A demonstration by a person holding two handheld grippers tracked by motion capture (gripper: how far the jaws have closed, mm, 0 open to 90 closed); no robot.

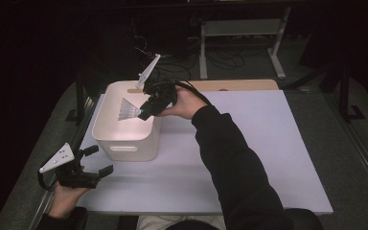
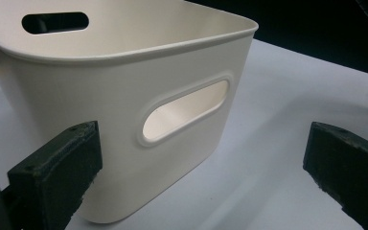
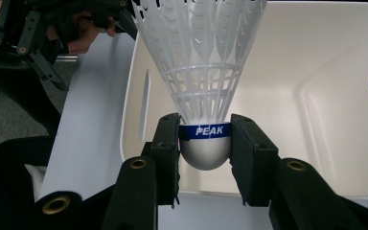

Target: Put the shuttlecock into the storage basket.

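Now right claw (image 3: 205, 143) pinching shuttlecock (image 3: 202, 72) above bin (image 1: 124, 143) opening; left claw (image 1: 96, 165) spread near bin's front wall.

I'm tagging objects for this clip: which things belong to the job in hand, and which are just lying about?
In the job:
- shuttlecock, clamped in the right tool
- white bin, under it

Lying about:
- left tool, open, idle near the bin
- wooden board behind the table
- cables on the floor

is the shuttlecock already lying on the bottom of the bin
No, the right gripper grips the shuttlecock by its cork above the bin.
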